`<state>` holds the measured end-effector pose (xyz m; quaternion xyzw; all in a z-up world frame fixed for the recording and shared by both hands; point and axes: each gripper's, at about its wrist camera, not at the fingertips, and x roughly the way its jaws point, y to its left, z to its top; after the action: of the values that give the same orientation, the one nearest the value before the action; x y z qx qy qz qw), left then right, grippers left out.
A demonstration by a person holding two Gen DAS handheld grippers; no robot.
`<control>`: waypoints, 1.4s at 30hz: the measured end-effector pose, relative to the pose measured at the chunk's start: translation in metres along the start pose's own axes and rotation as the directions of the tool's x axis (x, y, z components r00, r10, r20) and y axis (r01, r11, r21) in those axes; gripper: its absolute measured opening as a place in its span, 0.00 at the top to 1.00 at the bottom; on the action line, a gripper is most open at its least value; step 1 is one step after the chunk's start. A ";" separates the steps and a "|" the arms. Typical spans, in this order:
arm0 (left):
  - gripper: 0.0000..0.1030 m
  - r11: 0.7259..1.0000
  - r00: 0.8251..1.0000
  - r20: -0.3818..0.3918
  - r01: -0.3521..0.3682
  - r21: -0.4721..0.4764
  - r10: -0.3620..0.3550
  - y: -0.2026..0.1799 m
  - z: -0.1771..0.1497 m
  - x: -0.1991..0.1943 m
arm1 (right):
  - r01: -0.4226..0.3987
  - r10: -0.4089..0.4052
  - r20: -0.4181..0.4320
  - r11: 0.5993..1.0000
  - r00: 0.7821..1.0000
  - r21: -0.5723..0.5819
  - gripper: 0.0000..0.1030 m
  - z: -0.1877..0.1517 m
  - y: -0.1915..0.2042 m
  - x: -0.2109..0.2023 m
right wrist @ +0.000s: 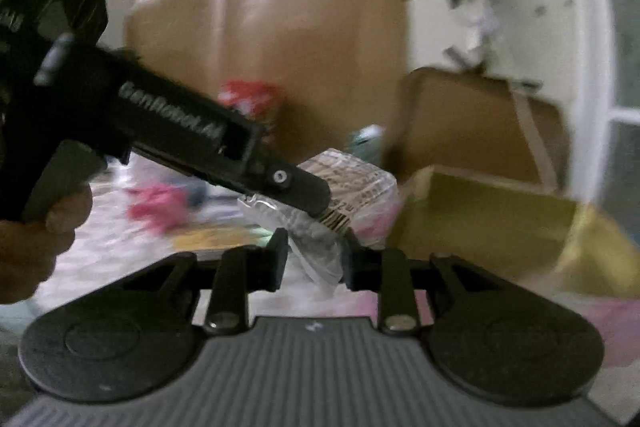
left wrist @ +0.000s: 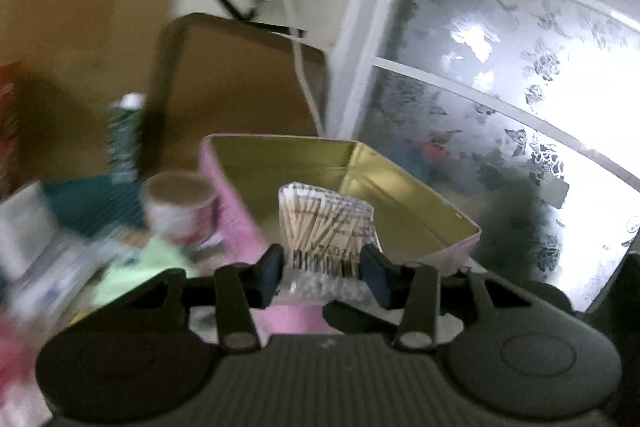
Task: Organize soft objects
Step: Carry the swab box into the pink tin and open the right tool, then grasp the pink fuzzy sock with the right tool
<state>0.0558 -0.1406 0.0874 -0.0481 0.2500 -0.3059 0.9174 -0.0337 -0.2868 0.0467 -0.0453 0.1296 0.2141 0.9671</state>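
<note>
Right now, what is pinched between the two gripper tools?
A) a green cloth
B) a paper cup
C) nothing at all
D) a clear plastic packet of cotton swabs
D: the left gripper clamps a clear packet of cotton swabs in front of the pink tin, and the right gripper pinches its plastic tail.

Blurred: the clutter left of my pink tin (left wrist: 236, 203), only smears of colour. Cut off: the tin's right end (right wrist: 592, 259) in my right view. Hidden: the packet's (right wrist: 320, 263) lower end behind my right gripper (right wrist: 314, 259).
</note>
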 end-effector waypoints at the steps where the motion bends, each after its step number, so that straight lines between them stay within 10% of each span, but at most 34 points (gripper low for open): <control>1: 0.59 1.000 1.000 0.000 0.010 0.005 -0.010 -0.005 0.004 0.013 | 0.030 -0.030 -0.003 0.999 1.000 0.011 0.70 0.001 -0.008 0.001; 7: 0.45 0.999 0.998 -0.039 -0.047 0.009 0.047 -0.026 0.015 0.076 | 0.208 -0.203 -0.064 0.975 0.977 0.073 0.68 -0.006 -0.057 0.018; 10: 0.42 0.998 0.997 -0.037 -0.065 -0.007 0.065 -0.022 0.008 0.072 | 0.295 -0.288 -0.083 0.951 0.954 0.088 0.46 -0.011 -0.069 0.020; 19: 0.42 0.981 0.982 0.060 -0.172 -0.090 0.177 0.036 -0.049 -0.058 | 0.129 -0.138 0.022 0.961 0.990 0.245 0.55 -0.006 -0.056 -0.002; 23: 0.41 0.911 0.934 0.022 -0.342 -0.230 0.356 0.088 -0.084 -0.113 | -0.069 0.075 -0.016 0.967 0.997 0.247 0.61 0.008 -0.025 0.019; 27: 0.41 0.785 0.860 -0.029 -0.478 -0.395 0.510 0.140 -0.113 -0.166 | -0.261 0.294 -0.116 0.935 0.949 0.239 0.60 0.020 0.026 0.064; 31: 0.36 0.718 0.827 -0.030 -0.504 -0.480 0.561 0.159 -0.126 -0.202 | -0.370 0.410 -0.173 0.902 0.895 0.223 0.36 0.030 0.078 0.111; 36: 0.27 0.716 0.836 -0.014 -0.479 -0.508 0.549 0.164 -0.131 -0.220 | -0.406 0.436 -0.251 0.899 0.864 0.167 0.26 0.033 0.134 0.165; 39: 0.20 0.728 0.855 -0.001 -0.441 -0.524 0.518 0.167 -0.133 -0.224 | -0.402 0.426 -0.315 0.905 0.848 0.142 0.52 0.028 0.151 0.178; 42: 0.09 0.749 0.883 0.010 -0.392 -0.534 0.470 0.165 -0.134 -0.221 | -0.424 0.459 -0.302 0.888 0.836 0.175 0.52 0.028 0.146 0.154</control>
<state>-0.0730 0.1303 0.0257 -0.2556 0.2602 -0.0024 0.9311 0.0454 -0.0885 0.0273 -0.0012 0.3096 0.4138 0.8561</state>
